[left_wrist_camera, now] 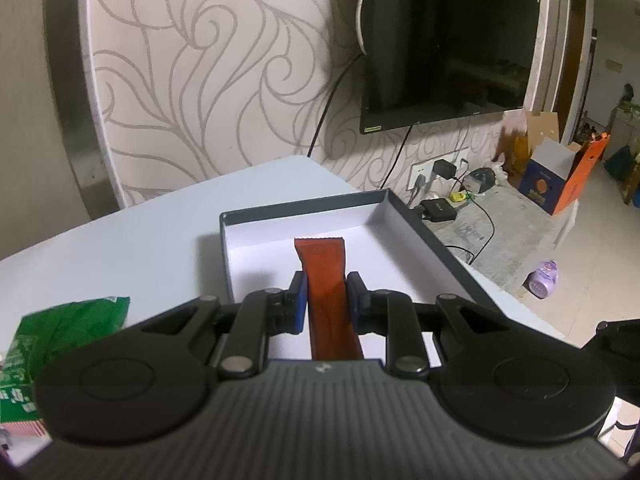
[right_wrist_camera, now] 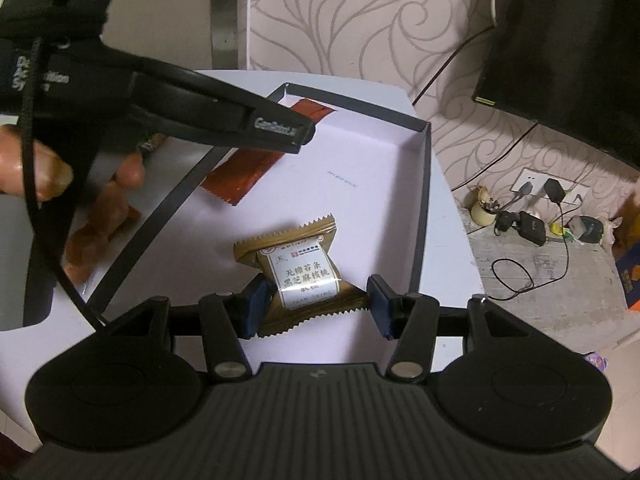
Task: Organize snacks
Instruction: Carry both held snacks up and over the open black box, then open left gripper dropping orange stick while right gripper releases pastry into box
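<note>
Left tool [left_wrist_camera: 327, 298] clamped on red snack stick [left_wrist_camera: 325, 276] above box [left_wrist_camera: 416, 232], right tool [right_wrist_camera: 316, 306] spread wide, gold snack packet [right_wrist_camera: 298, 276] between its fingers, right finger apart

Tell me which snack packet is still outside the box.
The green packet, lying on the table left of the box. The red-brown stick and gold packet are over the box.

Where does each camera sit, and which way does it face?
Left wrist: on the left gripper, facing forward over the box toward the TV wall; its fingers clamp the red packet.
Right wrist: on the right gripper, looking down into the box; its fingers flank the gold packet; the left gripper and hand show.
Shared: box, red packet, table.
</note>
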`<state>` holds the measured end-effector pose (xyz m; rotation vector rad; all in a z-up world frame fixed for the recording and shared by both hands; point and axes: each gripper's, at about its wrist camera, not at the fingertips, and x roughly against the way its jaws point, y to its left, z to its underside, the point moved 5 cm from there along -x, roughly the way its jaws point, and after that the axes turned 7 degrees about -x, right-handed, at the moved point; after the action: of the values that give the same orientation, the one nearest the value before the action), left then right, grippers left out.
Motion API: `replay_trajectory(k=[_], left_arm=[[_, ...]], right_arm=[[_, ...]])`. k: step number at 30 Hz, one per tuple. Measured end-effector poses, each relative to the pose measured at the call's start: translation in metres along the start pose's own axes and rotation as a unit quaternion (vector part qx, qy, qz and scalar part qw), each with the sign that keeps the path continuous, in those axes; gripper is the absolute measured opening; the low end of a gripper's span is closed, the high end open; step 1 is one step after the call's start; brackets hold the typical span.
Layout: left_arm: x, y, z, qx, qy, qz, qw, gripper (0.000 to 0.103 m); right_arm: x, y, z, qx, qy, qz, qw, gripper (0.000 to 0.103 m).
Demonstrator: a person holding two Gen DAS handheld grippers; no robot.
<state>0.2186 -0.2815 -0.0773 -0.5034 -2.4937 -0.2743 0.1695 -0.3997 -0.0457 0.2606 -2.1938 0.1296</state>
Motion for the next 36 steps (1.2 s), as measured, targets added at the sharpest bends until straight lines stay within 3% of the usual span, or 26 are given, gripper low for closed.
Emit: replay_trajectory(k=[17,24,26,28,30,34,36], left_arm=[[0.001,0.008,0.005,0.013,0.007,-0.003,0.9999,0.026],[0.015,0.011,0.009,0.014,-0.003,0.0,0.9999,0.036],[0.022,0.014,0.01,0.02,-0.005,0.002,0.9998,0.044],[0.032,0.018,0.012,0.028,-0.013,-0.003,0.9995,0.06],[0.044,0.022,0.015,0.037,-0.02,-0.009,0.9991,0.068],[0.07,0.041,0.023,0.062,-0.021,-0.018,0.9977,0.083],[0.083,0.053,0.03,0.069,-0.02,-0.025,0.9971,0.083]], right_arm=[[-0.005,0.007,0.004,0.009,0.006,-0.007,1.0,0.06],[-0.003,0.008,0.005,-0.006,0.005,-0.008,1.0,0.066],[0.002,0.01,0.004,-0.007,-0.002,-0.004,1.0,0.071],[0.008,0.011,0.003,-0.01,-0.011,0.0,1.0,0.075],[0.014,0.013,0.001,-0.016,-0.022,0.004,1.0,0.077],[0.025,0.019,-0.005,-0.029,-0.041,0.007,0.999,0.077],[0.03,0.024,-0.007,-0.035,-0.049,0.008,0.998,0.078]])
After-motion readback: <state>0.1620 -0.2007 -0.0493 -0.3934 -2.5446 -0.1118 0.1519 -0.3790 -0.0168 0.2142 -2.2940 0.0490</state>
